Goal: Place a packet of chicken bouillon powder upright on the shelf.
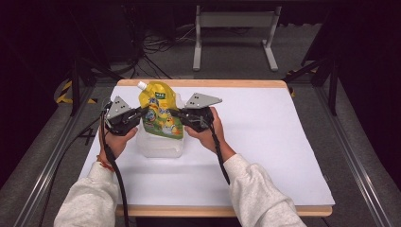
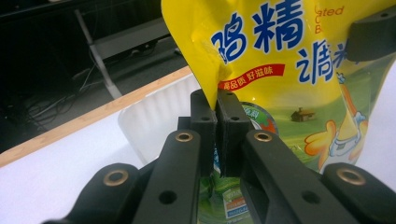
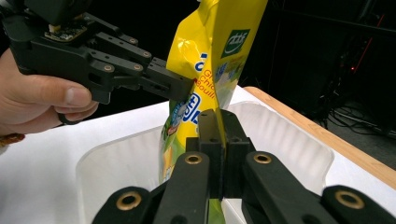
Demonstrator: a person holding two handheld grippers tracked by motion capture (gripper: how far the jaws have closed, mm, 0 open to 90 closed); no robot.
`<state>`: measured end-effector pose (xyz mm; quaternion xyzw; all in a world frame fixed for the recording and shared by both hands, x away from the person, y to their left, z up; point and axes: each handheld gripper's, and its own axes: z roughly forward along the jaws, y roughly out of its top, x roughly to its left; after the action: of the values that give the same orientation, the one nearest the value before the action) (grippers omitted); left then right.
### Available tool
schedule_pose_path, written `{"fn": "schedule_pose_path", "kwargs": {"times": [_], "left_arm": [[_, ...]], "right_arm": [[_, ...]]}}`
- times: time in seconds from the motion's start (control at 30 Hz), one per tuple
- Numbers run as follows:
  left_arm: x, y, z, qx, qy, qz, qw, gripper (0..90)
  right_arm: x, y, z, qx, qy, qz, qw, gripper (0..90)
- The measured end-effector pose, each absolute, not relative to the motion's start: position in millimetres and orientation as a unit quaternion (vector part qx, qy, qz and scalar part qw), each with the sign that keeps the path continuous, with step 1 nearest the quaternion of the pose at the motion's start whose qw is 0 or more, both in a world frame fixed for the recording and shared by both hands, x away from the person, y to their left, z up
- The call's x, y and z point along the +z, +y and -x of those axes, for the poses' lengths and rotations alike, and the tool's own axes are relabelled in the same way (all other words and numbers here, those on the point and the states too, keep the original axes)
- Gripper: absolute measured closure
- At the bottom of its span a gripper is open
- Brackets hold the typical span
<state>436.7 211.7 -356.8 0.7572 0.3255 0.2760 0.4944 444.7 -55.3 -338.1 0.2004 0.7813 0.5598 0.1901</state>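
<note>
Above the white tub (image 1: 158,146), both grippers' fingers (image 2: 205,122) pinch shut on opposite edges of the upright yellow pouch (image 1: 160,111).

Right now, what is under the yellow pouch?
A translucent white tub sits under the yellow pouch, whose lower end hangs inside it. The left tongs and right tongs pinch the pouch's edges. The pouch covers the tub's floor.

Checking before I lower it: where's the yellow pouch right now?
In the high view the yellow pouch hangs upright over the clear plastic tub, left of table centre, pinched between the left gripper and right gripper.
</note>
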Motion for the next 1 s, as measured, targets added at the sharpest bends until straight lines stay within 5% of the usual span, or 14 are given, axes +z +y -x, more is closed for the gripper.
{"fn": "schedule_pose_path", "kwargs": {"times": [1.0], "left_arm": [[-384, 218, -428, 0.252, 0.328, -0.778, 0.473, 86.2]], "right_arm": [[-370, -49, -442, 0.536, 0.801, -0.209, 0.164, 89.0]]}}
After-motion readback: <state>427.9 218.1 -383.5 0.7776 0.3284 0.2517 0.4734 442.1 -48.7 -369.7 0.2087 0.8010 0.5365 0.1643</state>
